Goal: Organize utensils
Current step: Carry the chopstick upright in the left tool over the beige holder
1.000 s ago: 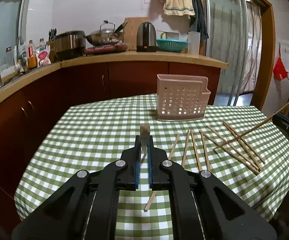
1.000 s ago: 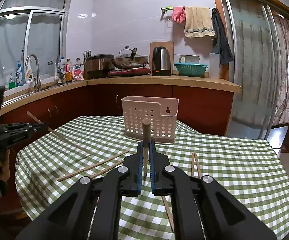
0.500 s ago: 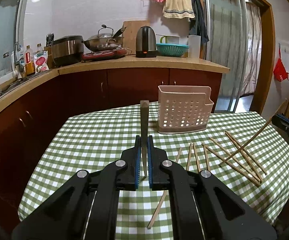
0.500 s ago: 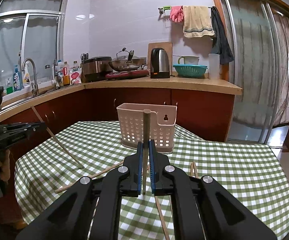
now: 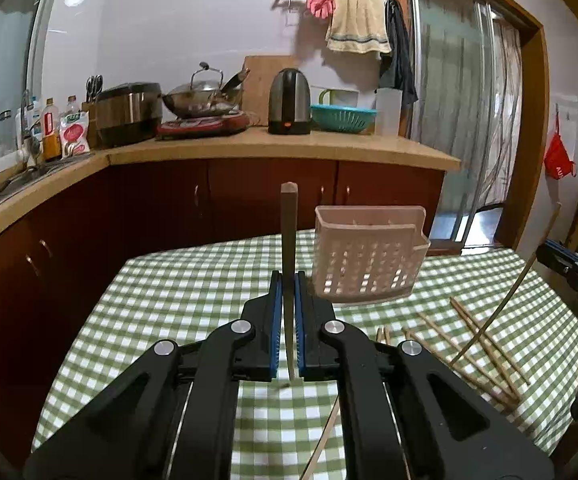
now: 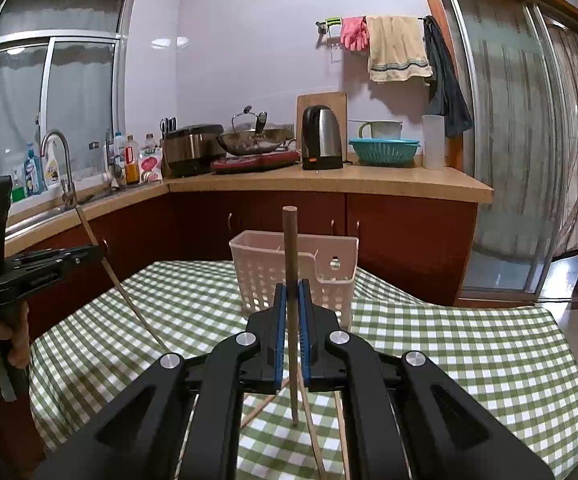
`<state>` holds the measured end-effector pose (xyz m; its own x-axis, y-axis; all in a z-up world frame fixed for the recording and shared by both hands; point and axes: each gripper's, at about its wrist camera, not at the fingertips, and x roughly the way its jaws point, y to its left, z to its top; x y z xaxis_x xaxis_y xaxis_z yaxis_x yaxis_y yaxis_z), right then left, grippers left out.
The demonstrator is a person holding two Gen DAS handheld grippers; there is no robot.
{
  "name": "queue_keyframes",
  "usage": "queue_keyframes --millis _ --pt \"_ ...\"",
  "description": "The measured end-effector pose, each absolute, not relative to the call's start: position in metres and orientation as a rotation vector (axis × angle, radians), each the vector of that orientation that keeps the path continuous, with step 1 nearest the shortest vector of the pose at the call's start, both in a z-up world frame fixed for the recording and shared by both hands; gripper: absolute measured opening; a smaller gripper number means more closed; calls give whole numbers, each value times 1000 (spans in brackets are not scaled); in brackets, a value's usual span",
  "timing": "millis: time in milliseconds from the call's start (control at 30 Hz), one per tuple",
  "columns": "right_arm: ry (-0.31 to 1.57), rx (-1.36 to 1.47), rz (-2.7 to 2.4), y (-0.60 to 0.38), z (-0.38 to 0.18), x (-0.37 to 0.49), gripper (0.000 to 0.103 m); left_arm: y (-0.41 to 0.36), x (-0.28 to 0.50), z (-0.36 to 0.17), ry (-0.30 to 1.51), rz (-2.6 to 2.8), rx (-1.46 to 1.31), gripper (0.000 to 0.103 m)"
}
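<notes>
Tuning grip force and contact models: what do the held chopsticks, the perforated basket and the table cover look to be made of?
Chopsticks: likely wood or bamboo, matte brown with no gloss.
Basket: looks like moulded plastic, pale pinkish-beige, smooth walls with regular punched holes.
Table cover: green-white check, draping over the edge, so cloth or soft vinyl; I can't tell which.

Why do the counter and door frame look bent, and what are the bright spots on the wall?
Left wrist view: the fisheye lens bows the counter and door frame; a lamp reflection glares on the wall. Right wrist view: same bending, glare on the wall tiles; everything stays sharp.
</notes>
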<state>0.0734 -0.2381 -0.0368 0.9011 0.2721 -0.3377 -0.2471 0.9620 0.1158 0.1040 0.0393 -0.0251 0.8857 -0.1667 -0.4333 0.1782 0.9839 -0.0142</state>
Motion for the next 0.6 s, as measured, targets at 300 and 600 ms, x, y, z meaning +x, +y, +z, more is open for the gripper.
queue_keyframes --millis 300,600 --pt "236 97 296 -248 6 104 7 30 137 23 365 -254 -23 7" --pt "117 99 290 -255 50 159 7 16 187 73 288 -299 -67 6"
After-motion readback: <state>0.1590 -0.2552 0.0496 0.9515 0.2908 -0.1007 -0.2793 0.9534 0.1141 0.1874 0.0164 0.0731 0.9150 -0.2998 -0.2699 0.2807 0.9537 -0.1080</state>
